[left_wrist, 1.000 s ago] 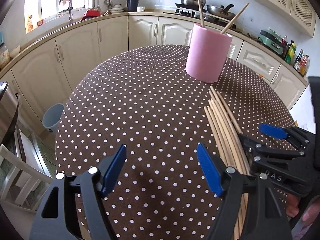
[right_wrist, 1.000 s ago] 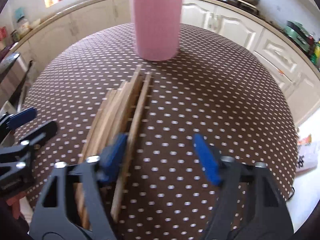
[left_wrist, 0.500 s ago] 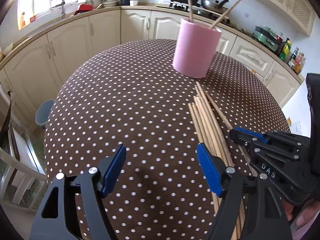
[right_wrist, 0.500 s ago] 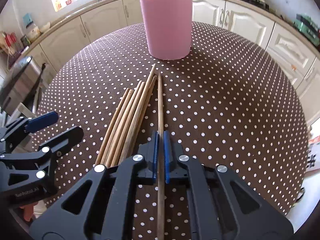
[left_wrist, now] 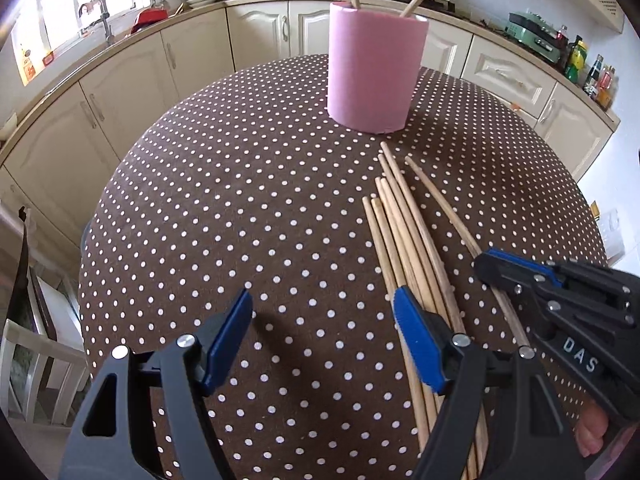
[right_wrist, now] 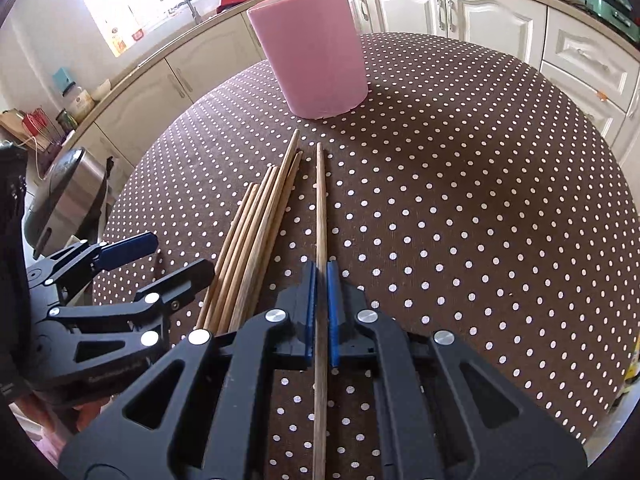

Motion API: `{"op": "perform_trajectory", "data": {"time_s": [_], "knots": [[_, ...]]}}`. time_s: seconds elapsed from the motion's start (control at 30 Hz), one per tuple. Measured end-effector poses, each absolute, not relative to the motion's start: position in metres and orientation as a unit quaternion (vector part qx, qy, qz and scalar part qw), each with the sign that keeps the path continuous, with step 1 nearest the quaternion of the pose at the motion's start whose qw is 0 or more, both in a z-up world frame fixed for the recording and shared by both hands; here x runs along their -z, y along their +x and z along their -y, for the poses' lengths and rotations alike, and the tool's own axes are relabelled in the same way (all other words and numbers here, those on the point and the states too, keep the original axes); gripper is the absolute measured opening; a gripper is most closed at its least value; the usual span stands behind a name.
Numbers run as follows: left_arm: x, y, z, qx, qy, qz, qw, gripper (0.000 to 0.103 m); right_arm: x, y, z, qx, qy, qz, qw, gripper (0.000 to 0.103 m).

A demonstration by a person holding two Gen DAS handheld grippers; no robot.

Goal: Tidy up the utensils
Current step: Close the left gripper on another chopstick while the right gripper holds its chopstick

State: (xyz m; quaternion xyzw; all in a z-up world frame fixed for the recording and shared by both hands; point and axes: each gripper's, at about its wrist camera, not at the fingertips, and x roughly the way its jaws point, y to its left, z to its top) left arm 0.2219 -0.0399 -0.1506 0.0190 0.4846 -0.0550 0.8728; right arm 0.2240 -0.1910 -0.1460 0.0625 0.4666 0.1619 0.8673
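Chopsticks (right_wrist: pixel 256 240) lie in a loose bundle on the dotted tablecloth (right_wrist: pixel 480 200), near of the pink holder (right_wrist: pixel 316 52), which already has two sticks standing in it. The right gripper (right_wrist: pixel 320 300) has its jaws clamped on a single chopstick (right_wrist: pixel 320 208), set just right of the bundle and pointing toward the holder. The left gripper (left_wrist: pixel 320 336) hangs with jaws apart and empty over bare cloth, left of the bundle.

To do this step well, the held stick should probably be lifted clear before swinging, tipped toward upright, and its far tip brought over the holder's rim before release. The grip sits well back from that tip, so the tip may wobble; slow travel helps.
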Motion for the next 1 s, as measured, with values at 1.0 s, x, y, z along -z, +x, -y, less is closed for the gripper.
{"op": "perform_trajectory", "data": {"time_s": [1.0], "knots": [[0.155, 0.285, 0.057, 0.032, 0.011, -0.575, 0.817, 0.072, 0.145, 0.229, 0.193, -0.171, 0.071, -0.466, 0.865, 0.006]]}}
